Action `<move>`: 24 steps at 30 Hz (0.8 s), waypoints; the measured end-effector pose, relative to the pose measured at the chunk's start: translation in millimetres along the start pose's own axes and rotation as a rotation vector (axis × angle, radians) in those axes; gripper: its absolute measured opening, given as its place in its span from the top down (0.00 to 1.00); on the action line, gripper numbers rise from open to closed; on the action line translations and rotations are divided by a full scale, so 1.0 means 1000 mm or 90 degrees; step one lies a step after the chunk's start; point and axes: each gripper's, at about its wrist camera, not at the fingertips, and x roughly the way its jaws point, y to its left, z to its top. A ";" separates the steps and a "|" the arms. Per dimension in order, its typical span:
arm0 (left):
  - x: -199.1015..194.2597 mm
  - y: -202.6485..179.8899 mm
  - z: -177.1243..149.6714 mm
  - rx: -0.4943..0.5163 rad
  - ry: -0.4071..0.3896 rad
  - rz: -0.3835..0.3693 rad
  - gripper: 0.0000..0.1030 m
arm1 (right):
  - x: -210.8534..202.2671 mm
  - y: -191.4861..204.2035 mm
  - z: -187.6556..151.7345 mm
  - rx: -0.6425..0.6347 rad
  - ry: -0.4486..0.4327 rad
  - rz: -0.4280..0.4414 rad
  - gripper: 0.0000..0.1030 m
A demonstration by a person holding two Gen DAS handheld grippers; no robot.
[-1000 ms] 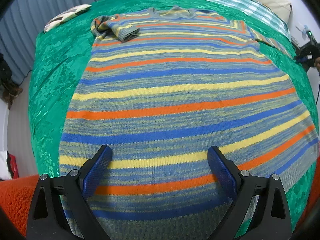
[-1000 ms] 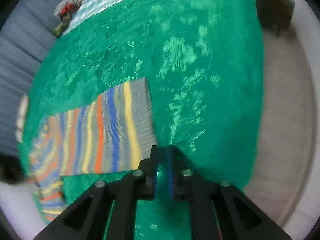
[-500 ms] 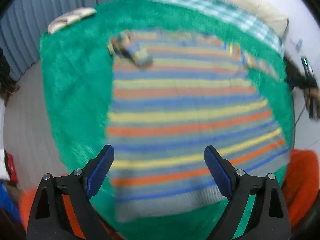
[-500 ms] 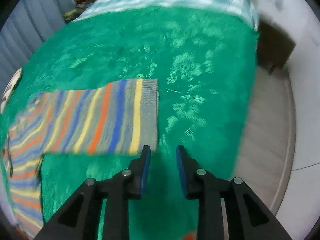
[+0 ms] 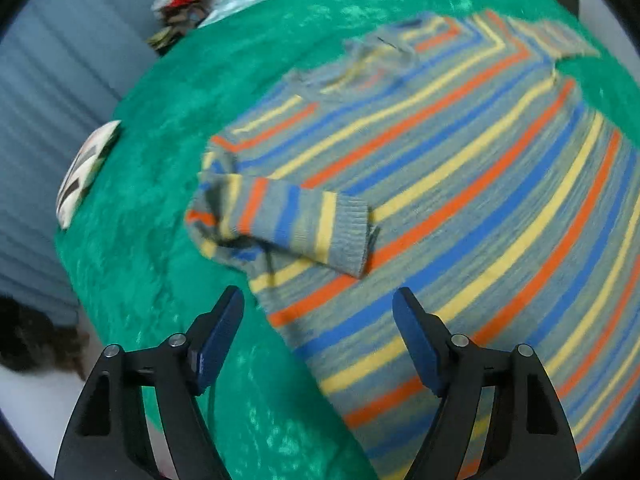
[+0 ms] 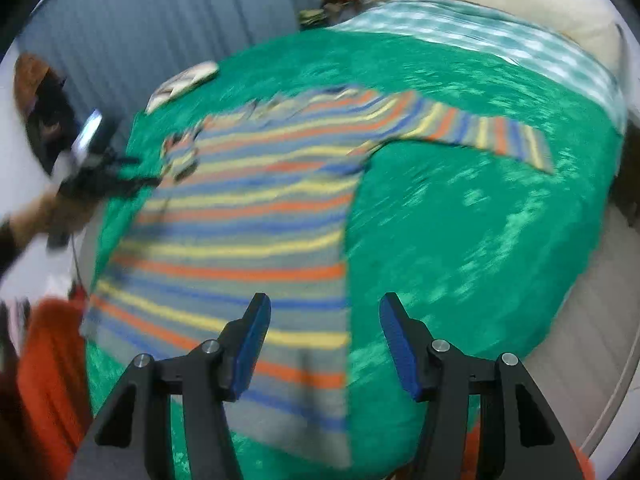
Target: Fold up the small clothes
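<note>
A striped knit sweater [image 5: 460, 168] lies flat on the green blanket [image 5: 160, 208]. Its left sleeve [image 5: 288, 220] is folded in over the chest, cuff toward the middle. My left gripper [image 5: 320, 320] hovers over the sweater's left edge below that sleeve, its jaws closing with nothing pressed between them. In the right wrist view the sweater [image 6: 248, 216] spreads out with its right sleeve [image 6: 492, 136] stretched straight to the right. My right gripper [image 6: 324, 328] hangs above the sweater's right side edge near the hem, jaws opening and gripping nothing.
A patterned flat cushion [image 5: 86, 168] lies at the blanket's far left edge. A checked sheet [image 6: 480, 28] and a pillow sit at the bed's head. An orange cloth [image 6: 52, 368] lies by the hem. A person's forearm [image 6: 24, 228] reaches in from the left. Floor [image 6: 580, 320] borders the right.
The left gripper swung from the hem toward the sweater's left shoulder and narrowed a little. The right gripper left the spot by the sleeve cuff, opened, and moved to the right side near the hem.
</note>
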 end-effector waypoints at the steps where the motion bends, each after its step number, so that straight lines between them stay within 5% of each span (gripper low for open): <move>1: 0.005 -0.004 0.003 0.007 0.001 0.005 0.13 | 0.006 0.008 -0.005 -0.023 0.003 -0.014 0.45; 3: 0.015 -0.013 0.012 0.007 -0.014 0.023 0.08 | 0.015 0.021 -0.012 -0.059 0.009 -0.038 0.45; 5: 0.024 -0.011 0.020 -0.026 -0.017 0.010 0.15 | 0.022 0.024 -0.016 -0.066 0.020 -0.038 0.45; 6: 0.030 -0.004 0.023 -0.069 -0.014 -0.019 0.49 | 0.022 0.022 -0.017 -0.063 0.023 -0.037 0.45; 7: 0.036 0.005 0.024 -0.118 -0.005 -0.040 0.93 | 0.026 0.021 -0.018 -0.059 0.030 -0.036 0.45; 11: 0.016 0.068 0.016 -0.314 -0.067 -0.048 0.92 | 0.035 0.018 -0.023 -0.054 0.040 -0.048 0.45; 14: -0.017 0.154 -0.026 -0.560 -0.128 -0.034 0.91 | 0.034 0.018 -0.027 -0.057 0.040 -0.050 0.45; 18: -0.018 0.242 -0.109 -0.816 -0.096 0.062 0.59 | 0.038 0.019 -0.030 -0.066 0.045 -0.055 0.45; 21: -0.007 0.262 -0.143 -0.842 -0.064 0.068 0.57 | 0.037 0.017 -0.031 -0.062 0.044 -0.049 0.45; 24: 0.007 0.258 -0.157 -0.811 -0.047 0.004 0.48 | 0.037 0.016 -0.032 -0.059 0.043 -0.047 0.45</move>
